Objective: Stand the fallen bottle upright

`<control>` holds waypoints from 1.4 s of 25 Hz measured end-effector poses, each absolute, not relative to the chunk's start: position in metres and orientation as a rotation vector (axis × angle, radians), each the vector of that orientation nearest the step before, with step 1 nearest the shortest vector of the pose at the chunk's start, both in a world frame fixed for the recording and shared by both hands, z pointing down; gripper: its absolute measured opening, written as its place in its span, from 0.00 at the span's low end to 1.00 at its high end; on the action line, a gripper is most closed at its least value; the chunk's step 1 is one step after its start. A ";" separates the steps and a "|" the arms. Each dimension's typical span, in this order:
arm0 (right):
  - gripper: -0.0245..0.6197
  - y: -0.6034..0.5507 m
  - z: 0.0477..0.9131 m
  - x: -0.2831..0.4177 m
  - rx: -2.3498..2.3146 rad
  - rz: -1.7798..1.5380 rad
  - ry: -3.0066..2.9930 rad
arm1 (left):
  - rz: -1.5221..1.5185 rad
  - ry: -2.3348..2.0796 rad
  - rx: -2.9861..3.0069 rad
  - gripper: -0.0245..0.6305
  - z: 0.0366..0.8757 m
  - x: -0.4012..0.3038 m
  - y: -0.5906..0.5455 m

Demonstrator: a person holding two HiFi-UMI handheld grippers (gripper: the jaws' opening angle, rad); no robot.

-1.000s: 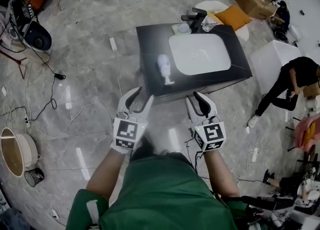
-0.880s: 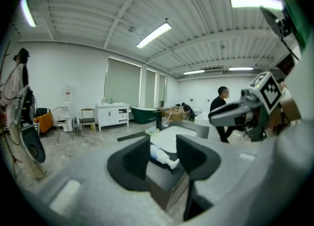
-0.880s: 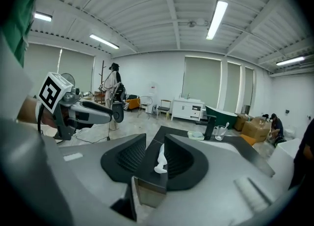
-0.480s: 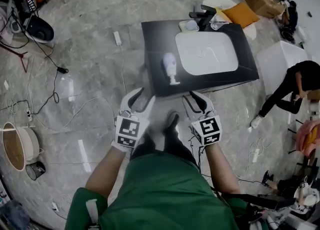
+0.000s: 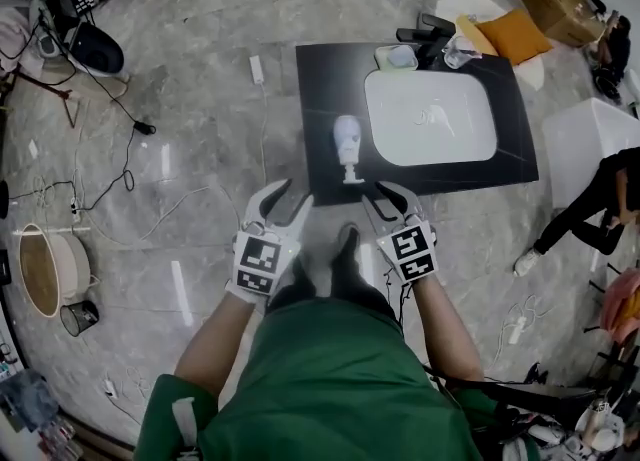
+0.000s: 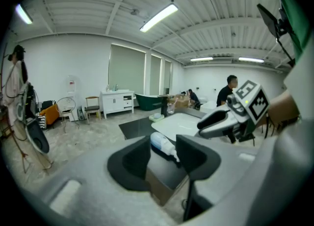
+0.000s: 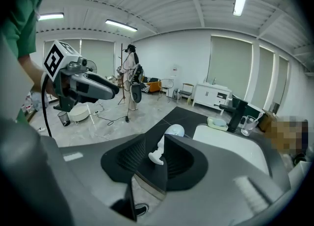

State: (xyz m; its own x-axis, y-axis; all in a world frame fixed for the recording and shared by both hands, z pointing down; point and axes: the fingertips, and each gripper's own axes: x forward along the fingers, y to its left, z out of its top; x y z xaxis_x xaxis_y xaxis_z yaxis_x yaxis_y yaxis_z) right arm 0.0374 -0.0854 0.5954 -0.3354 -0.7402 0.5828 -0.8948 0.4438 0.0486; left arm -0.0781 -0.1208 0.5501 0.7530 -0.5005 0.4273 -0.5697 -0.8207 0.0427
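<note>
A white pump bottle [image 5: 346, 141] lies on its side on the black counter [image 5: 320, 79], left of the sink, with its pump head toward the front edge. My left gripper [image 5: 289, 197] hovers open just short of that edge, slightly left of the bottle. My right gripper [image 5: 388, 199] is open too, off the counter's front to the bottle's right. In the left gripper view the bottle [image 6: 162, 144] shows beyond the gap of the left gripper [image 6: 164, 159]. In the right gripper view the bottle [image 7: 174, 132] lies ahead of the right gripper [image 7: 156, 163], untouched.
A white sink basin [image 5: 430, 117] fills the counter's right half, with a black faucet [image 5: 420, 34], a soap dish [image 5: 397, 57] and a glass [image 5: 460, 49] behind it. Cables [image 5: 120, 179] trail over the marble floor at left. A person [image 5: 600, 189] bends at the far right.
Both grippers have sunk and moved closer to the counter's front edge. The bottle lies where it was. Both stay open.
</note>
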 end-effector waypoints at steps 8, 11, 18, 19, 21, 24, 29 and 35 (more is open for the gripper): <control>0.21 -0.104 0.653 0.051 1.084 0.427 -2.212 | 0.692 -0.957 2.686 0.29 0.578 -0.056 -0.141; 0.21 -0.114 0.670 0.055 1.027 0.463 -2.232 | 0.707 -1.001 2.642 0.29 0.588 -0.052 -0.148; 0.21 -0.126 0.708 0.054 0.833 0.436 -2.247 | 0.714 -1.089 2.560 0.28 0.606 -0.047 -0.154; 0.21 -0.125 0.713 0.053 0.791 0.420 -2.240 | 0.711 -1.093 2.548 0.28 0.609 -0.047 -0.155; 0.21 -0.125 0.722 0.050 0.719 0.387 -2.224 | 0.705 -1.105 2.525 0.28 0.613 -0.048 -0.157; 0.19 -0.126 0.731 0.047 0.661 0.360 -2.214 | 0.699 -1.123 2.498 0.28 0.620 -0.051 -0.161; 0.15 -0.126 0.737 0.045 0.612 0.363 -2.229 | 0.685 -1.139 2.469 0.28 0.626 -0.053 -0.165; 0.13 -0.126 0.731 0.040 0.571 0.383 -2.242 | 0.651 -1.158 2.464 0.27 0.616 -0.051 -0.171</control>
State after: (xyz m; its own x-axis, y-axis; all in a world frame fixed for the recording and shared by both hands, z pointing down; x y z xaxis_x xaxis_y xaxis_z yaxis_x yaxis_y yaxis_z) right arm 0.0400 -0.1262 0.7309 -0.5984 -0.2790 0.7510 -0.5125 0.8538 -0.0912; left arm -0.0512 -0.1709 0.6162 0.5627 -0.6290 0.5365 -0.7852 -0.6097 0.1088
